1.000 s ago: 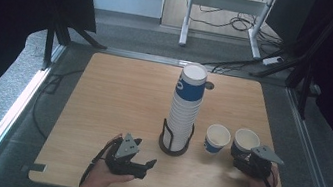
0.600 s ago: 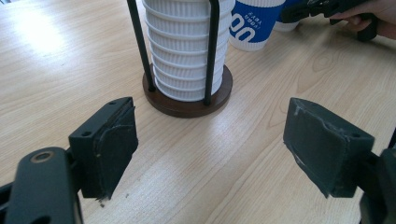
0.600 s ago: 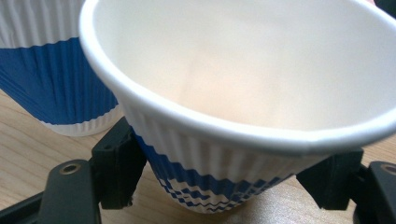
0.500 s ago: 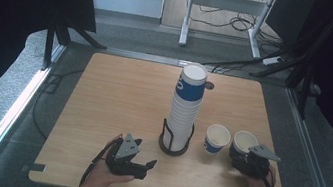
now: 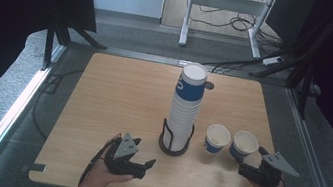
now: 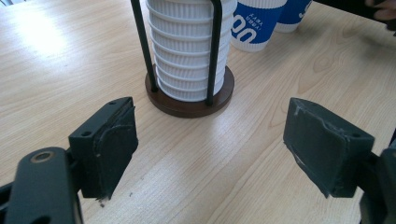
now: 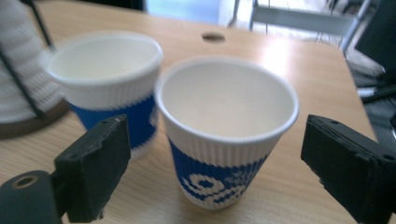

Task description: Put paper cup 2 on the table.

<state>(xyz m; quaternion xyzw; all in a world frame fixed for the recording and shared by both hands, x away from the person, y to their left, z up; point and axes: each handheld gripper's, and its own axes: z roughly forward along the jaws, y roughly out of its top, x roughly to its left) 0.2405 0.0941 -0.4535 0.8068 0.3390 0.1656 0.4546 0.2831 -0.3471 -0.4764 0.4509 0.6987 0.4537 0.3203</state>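
Two blue-and-white paper cups stand side by side on the wooden table (image 5: 119,91), a left one (image 5: 217,138) and a right one (image 5: 245,145). A tall stack of the same cups (image 5: 187,102) sits in a black wire holder on a round brown base (image 5: 171,147). My right gripper (image 5: 249,163) is just behind the right cup (image 7: 226,126). Its jaws have just been opening, and the cup stands free ahead of them, untouched. My left gripper (image 5: 147,163) rests low on the table, open and empty, facing the holder's base (image 6: 187,100).
A small round hole (image 5: 208,85) lies in the tabletop behind the stack. The table's near edge runs just under both hands. Metal rails border the table left and right. Cables and a white frame stand on the floor beyond.
My right gripper has let go of the right cup, opened wide and drawn back a little toward the near edge. The left gripper has stayed put.
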